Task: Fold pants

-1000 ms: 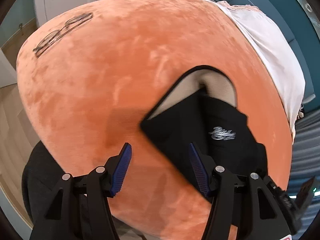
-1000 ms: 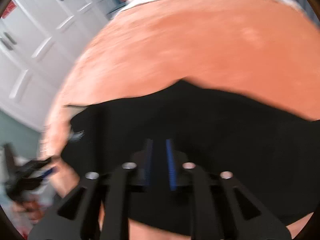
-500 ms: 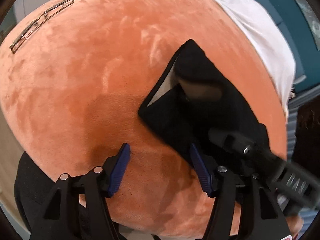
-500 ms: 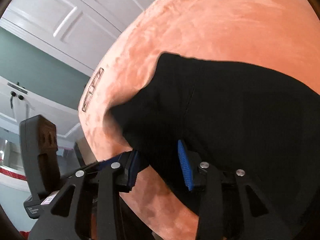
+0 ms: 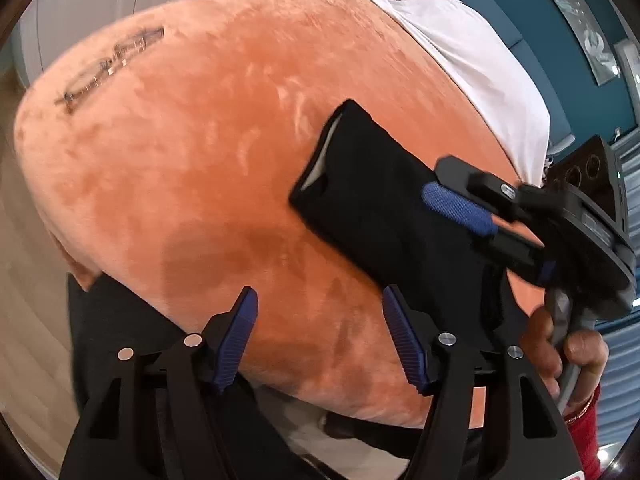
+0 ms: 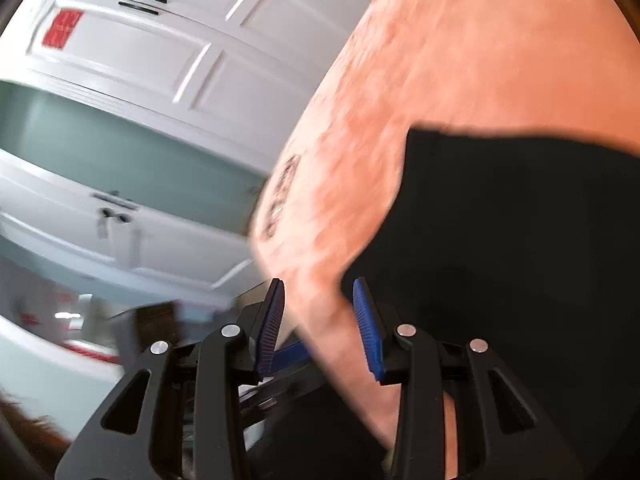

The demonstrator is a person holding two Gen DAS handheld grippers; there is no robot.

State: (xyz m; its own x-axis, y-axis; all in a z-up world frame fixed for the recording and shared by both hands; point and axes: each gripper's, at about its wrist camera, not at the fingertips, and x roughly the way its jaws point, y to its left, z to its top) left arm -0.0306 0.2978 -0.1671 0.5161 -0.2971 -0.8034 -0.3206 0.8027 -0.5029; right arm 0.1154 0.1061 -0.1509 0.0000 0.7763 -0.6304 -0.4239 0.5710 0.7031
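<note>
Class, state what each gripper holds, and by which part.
Nothing. The left gripper is open over the orange blanket; the right gripper has its jaws apart beside the black pants, gripping nothing.

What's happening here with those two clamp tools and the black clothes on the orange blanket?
A person is folding black pants on an orange blanket, holding a two-finger gripper in each hand. The pants lie in a compact folded bundle. The right gripper is over the bundle with nothing pinched in its jaws. The left gripper hovers open beside it, empty. Eyeglasses lie farther away on the blanket.
</note>
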